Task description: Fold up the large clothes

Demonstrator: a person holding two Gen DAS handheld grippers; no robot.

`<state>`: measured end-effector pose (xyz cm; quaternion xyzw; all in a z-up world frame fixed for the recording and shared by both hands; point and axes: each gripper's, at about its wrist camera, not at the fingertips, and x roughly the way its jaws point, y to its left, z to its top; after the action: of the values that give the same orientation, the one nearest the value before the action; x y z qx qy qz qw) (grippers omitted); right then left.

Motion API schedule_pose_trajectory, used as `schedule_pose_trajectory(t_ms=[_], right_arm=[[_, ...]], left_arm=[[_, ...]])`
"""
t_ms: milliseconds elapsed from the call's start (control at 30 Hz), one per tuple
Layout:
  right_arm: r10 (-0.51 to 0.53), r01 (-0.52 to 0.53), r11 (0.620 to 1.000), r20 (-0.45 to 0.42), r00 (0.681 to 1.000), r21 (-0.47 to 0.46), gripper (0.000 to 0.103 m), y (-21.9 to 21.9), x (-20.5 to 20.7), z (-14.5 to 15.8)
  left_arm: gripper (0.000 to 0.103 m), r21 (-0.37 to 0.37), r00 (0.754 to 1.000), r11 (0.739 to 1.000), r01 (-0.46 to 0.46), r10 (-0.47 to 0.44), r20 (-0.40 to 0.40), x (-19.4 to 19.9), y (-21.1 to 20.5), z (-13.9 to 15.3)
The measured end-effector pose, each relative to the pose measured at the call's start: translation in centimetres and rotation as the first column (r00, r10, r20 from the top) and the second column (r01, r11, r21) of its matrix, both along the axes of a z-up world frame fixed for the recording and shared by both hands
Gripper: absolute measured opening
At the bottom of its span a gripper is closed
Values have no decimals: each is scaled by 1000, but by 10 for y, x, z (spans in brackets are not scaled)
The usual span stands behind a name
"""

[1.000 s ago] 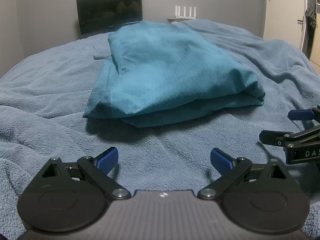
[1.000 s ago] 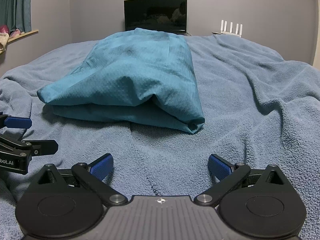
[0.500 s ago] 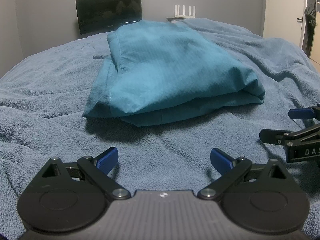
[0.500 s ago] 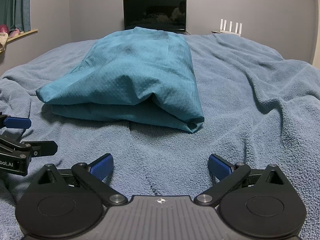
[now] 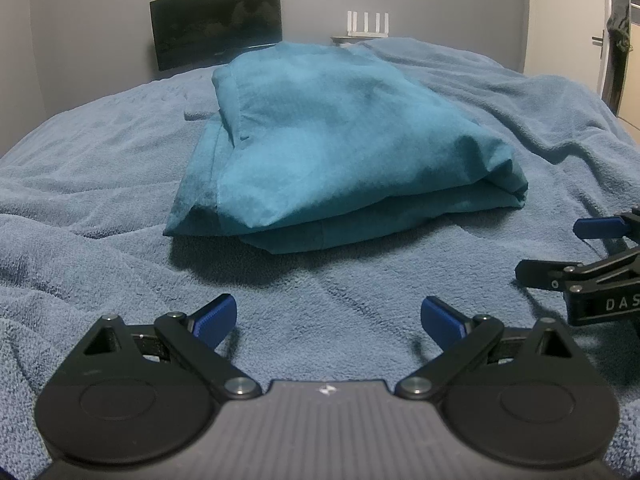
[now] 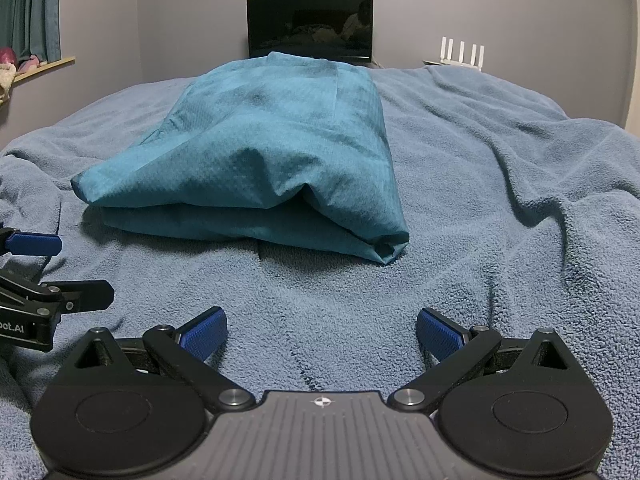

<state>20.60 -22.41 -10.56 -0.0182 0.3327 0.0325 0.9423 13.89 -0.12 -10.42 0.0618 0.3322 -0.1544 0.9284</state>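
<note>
Right wrist: folded teal garment [image 6: 272, 160] on blue blanket [image 6: 500, 184], monitor [image 6: 310, 24] behind

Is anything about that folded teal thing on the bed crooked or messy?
Slightly. The teal garment is folded, but its near edge gapes: the top layer puffs up over the bottom one, and the near right corner is bunched. The blue blanket under it is rumpled. Nothing looks damaged.

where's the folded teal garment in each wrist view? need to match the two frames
Left wrist: the folded teal garment lies centre frame on the blue blanket, its nearest folded corner lower right.
Right wrist: the garment sits left of centre, its nearest folded corner lower right.
Shared landmark: black monitor on the far wall, directly behind the garment.
</note>
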Motion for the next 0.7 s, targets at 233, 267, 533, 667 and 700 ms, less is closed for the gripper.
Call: schedule_pose_trajectory(t_ms=[233, 267, 533, 667, 700], right_arm=[[-1, 1, 1000, -1, 1000, 1, 102, 0, 0, 0], [0, 0, 1000, -1, 1000, 1, 102, 0, 1, 0], [0, 0, 1000, -2, 1000, 1, 102, 0, 0, 0], [0, 0, 1000, -2, 1000, 1, 102, 0, 1, 0], [0, 0, 1000, -3, 1000, 1, 102, 0, 1, 0]], left_arm=[[99, 25, 1000, 1000, 12, -12, 2, 0, -3, 0], [99, 26, 1000, 1000, 12, -12, 2, 0, -3, 0], [99, 31, 1000, 999, 16, -16, 0, 1, -2, -1], [99, 31, 1000, 999, 19, -19, 1, 1, -1, -1], [99, 31, 1000, 999, 20, -20, 1, 1, -1, -1]])
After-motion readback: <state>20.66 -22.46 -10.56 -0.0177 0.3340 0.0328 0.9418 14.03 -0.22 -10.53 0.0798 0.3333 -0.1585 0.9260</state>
